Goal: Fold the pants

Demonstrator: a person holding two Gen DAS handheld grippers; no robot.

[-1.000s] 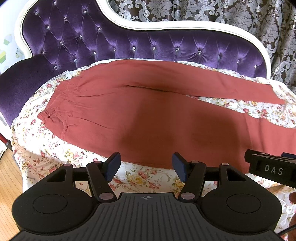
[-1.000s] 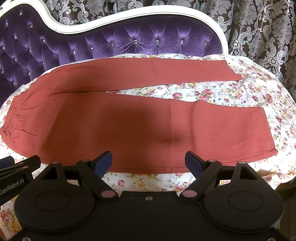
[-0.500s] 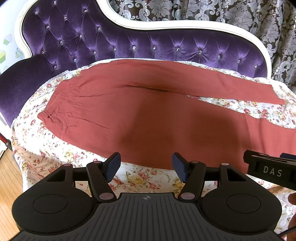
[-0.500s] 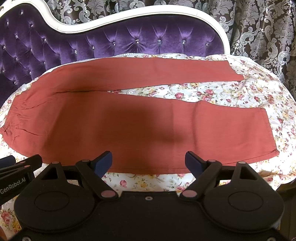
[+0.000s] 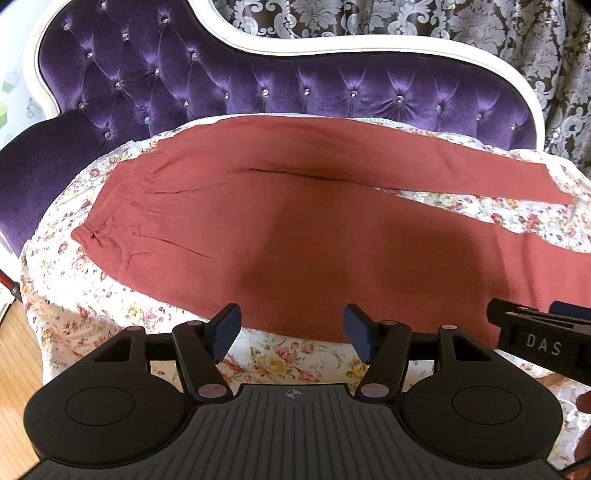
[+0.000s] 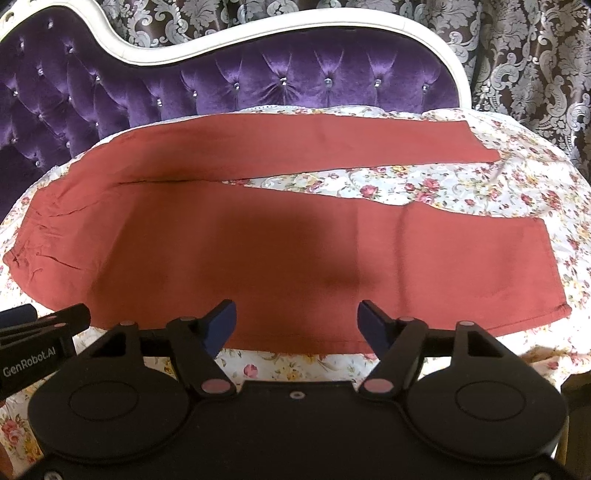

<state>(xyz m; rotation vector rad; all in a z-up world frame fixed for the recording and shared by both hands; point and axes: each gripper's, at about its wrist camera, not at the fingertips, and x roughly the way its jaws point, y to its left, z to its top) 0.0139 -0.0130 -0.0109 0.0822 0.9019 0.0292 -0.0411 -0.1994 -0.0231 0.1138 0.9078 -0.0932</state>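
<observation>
Rust-red pants (image 5: 295,229) lie flat on a floral sheet (image 5: 280,362), waistband at the left, both legs spread to the right; they also show in the right wrist view (image 6: 295,251). The far leg (image 6: 332,144) and near leg (image 6: 461,269) are apart, with sheet between them. My left gripper (image 5: 291,332) is open and empty, just above the near edge of the pants near the hip. My right gripper (image 6: 295,323) is open and empty over the near edge of the near leg. Each gripper's side shows in the other's view, the right one (image 5: 539,343) and the left one (image 6: 33,343).
A purple tufted sofa back (image 5: 258,85) with a white frame (image 6: 258,33) rises behind the sheet. Patterned curtains (image 6: 535,55) hang behind it. Wooden floor (image 5: 14,369) shows at the lower left, past the sheet's edge.
Almost nothing differs. The right wrist view has shifted very slightly; both grippers stay open at the near edge of the pants.
</observation>
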